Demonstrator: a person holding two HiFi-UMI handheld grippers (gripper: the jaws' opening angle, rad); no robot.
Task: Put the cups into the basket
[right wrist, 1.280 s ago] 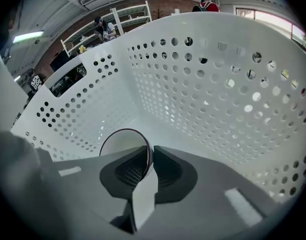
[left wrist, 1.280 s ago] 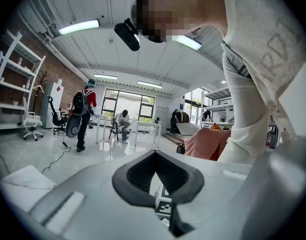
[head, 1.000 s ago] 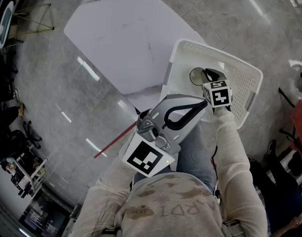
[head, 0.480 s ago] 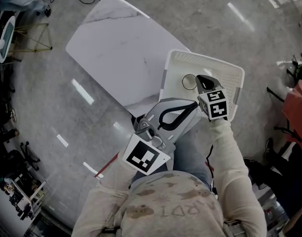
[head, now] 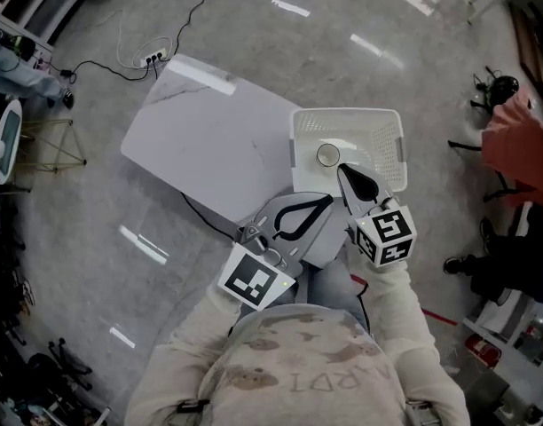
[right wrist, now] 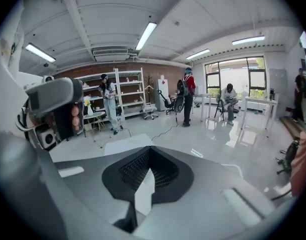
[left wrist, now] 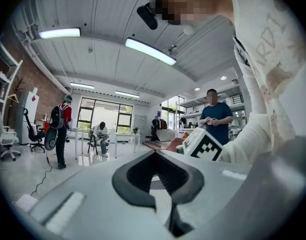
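In the head view a white slatted basket (head: 387, 149) stands on the right end of a white marble table (head: 209, 140). One cup (head: 327, 155) rests inside it near the left wall, seen from above as a round rim. My right gripper (head: 341, 170) is held above the basket's near edge, shut and empty. My left gripper (head: 327, 199) lies just to its left and nearer me, also shut on nothing. Both gripper views look level across the room, past the shut left gripper (left wrist: 154, 152) and the shut right gripper (right wrist: 150, 148); neither shows basket or cup.
A power strip with cables (head: 152, 59) lies on the floor beyond the table. A red-draped object (head: 518, 140) and shelving stand at the right. Several people (left wrist: 217, 115) stand or sit about the room, and white shelves (right wrist: 128, 96) line the brick wall.
The right gripper has drawn back out of the basket, leaving the cup inside. Both grippers are now raised, and table and basket look smaller and farther below.
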